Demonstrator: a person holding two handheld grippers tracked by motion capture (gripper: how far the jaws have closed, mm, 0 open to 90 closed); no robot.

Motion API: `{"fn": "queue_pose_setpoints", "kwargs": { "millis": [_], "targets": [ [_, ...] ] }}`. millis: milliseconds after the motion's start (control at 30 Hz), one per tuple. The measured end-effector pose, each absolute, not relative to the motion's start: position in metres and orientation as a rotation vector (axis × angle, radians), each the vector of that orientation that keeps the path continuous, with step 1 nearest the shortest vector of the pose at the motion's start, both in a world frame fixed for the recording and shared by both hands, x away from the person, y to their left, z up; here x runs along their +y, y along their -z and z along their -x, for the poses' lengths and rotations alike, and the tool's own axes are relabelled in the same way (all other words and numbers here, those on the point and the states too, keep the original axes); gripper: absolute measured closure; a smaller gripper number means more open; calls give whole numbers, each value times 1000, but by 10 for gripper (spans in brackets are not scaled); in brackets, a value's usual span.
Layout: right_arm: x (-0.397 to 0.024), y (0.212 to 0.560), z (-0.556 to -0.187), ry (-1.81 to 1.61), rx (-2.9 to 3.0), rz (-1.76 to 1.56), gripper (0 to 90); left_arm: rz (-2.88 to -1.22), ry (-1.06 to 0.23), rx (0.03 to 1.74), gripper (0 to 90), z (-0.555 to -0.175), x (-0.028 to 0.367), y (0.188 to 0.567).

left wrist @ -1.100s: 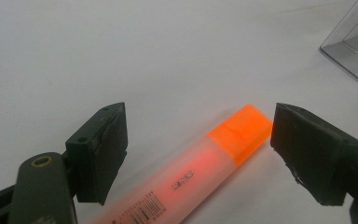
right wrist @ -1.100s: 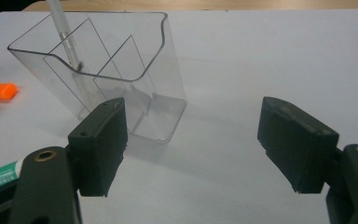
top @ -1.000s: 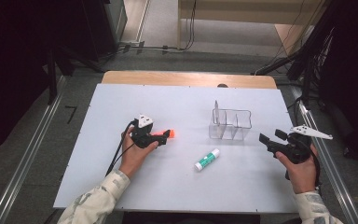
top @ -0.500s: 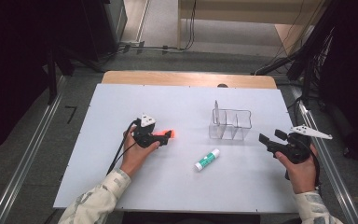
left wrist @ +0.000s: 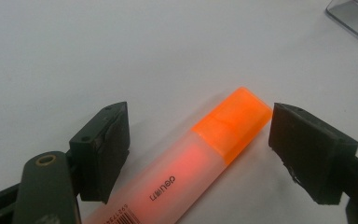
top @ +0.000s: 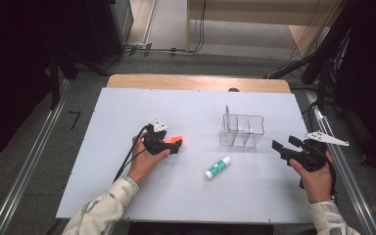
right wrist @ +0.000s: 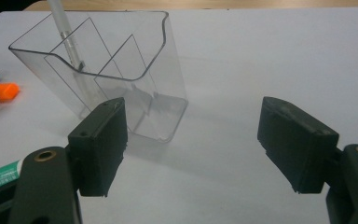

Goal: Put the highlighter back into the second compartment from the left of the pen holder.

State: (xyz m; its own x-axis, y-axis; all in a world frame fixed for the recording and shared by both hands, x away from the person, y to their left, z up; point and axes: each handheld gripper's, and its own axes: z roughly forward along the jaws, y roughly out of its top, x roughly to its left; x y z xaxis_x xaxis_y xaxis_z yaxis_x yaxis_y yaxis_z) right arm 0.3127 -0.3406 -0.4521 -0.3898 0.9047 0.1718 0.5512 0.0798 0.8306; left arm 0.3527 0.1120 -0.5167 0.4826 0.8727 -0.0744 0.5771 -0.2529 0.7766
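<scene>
The left gripper (left wrist: 196, 154), jaws wide, straddles the translucent orange highlighter pen (left wrist: 186, 168) lying flat, its long axis left-right, cap pointing right; the right gripper (right wrist: 191, 149) gapes wide too.

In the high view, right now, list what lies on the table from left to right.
Left gripper → orange highlighter → glue stick → clear organiser → right gripper.

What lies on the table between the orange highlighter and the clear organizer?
Nothing: in the high view, bare white table separates the orange highlighter from the clear organizer. The glue stick lies nearer the person, off that line.
</scene>
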Motion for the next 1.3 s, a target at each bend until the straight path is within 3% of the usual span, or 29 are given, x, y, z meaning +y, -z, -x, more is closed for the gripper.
{"fn": "queue_pose_setpoints", "kwargs": {
  "millis": [333, 667, 1167, 1300],
  "targets": [
    [-341, 452, -313, -1235, 1976, -1440, 228, -1986, -522, 1200, 236, -352, 108, 517],
    [-341, 452, -312, -1235, 1976, -1440, 228, -2006, -555, 1174, 339, -350, 105, 517],
    [-340, 453, -313, -1239, 1980, -1445, 230, -2006, -550, 1159, 560, -349, 105, 516],
    [-341, 453, -313, -1244, 1979, -1449, 231, -2007, -544, 1145, 655, -349, 105, 516]
  ]
}}
